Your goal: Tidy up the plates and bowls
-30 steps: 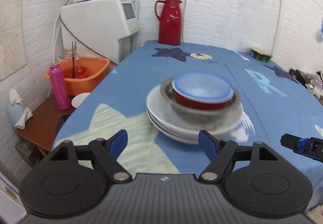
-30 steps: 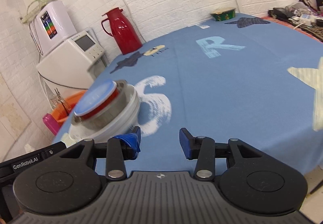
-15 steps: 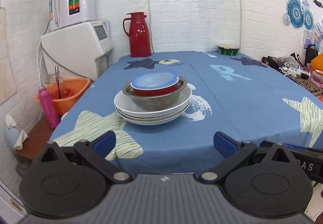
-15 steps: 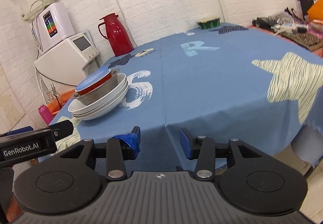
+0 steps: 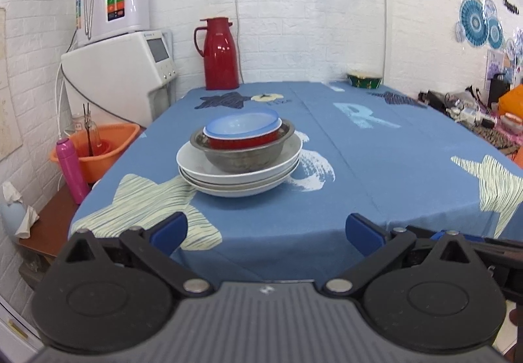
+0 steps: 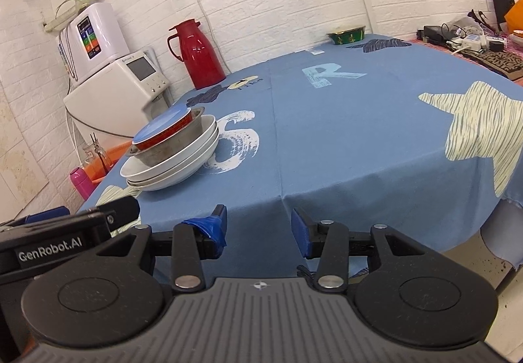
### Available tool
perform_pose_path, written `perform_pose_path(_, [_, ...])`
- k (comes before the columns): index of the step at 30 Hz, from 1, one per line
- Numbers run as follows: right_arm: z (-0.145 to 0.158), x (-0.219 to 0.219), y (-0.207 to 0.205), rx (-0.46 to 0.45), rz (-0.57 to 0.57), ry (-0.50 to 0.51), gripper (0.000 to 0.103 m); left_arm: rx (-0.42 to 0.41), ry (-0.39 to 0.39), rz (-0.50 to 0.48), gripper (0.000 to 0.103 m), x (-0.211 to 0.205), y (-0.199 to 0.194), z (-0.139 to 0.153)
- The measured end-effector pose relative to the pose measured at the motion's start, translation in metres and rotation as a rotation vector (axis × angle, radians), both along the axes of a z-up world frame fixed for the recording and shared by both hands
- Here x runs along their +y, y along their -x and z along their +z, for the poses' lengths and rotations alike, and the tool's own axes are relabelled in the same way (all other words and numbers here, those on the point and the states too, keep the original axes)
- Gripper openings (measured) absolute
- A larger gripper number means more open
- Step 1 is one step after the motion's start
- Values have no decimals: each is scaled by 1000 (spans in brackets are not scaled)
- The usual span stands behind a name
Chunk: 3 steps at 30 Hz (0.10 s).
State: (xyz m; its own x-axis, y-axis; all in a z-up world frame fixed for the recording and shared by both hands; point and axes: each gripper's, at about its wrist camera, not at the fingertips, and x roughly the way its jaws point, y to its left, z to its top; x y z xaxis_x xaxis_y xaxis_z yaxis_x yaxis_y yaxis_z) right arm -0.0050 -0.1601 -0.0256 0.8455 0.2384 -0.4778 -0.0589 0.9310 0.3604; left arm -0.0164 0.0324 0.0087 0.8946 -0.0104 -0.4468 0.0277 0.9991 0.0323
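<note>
A: Where is the crockery sitting?
B: It is all standing in one stack on the blue tablecloth (image 5: 376, 167), toward the table's left side. White plates (image 5: 238, 172) are lying at the bottom, a steel bowl (image 5: 243, 154) is resting in the top plate, and a red bowl (image 5: 242, 141) with a blue lid (image 5: 242, 125) is nesting inside the steel one.

A: What are the grippers doing?
B: The left gripper (image 5: 266, 229) is hanging off the near edge of the table with its jaws spread wide and nothing between them. The right gripper (image 6: 258, 225) is hovering just beside it, also off the near edge, jaws parted more narrowly and holding nothing. Both are sitting well apart from the stack.

A: Anything else showing?
B: A red thermos jug (image 5: 220, 54) is standing at the far end by the wall, and a green bowl (image 5: 364, 80) is sitting at the far right corner
</note>
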Motion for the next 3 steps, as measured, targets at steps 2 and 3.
perform_pose_path(2, [0,0,1,2,0,-2,28,-13,4,3,103,1,2,2])
perform_pose_path(3, [0,-1,2,0,-3,-4,28,-20,-5,7,103,1,3,2])
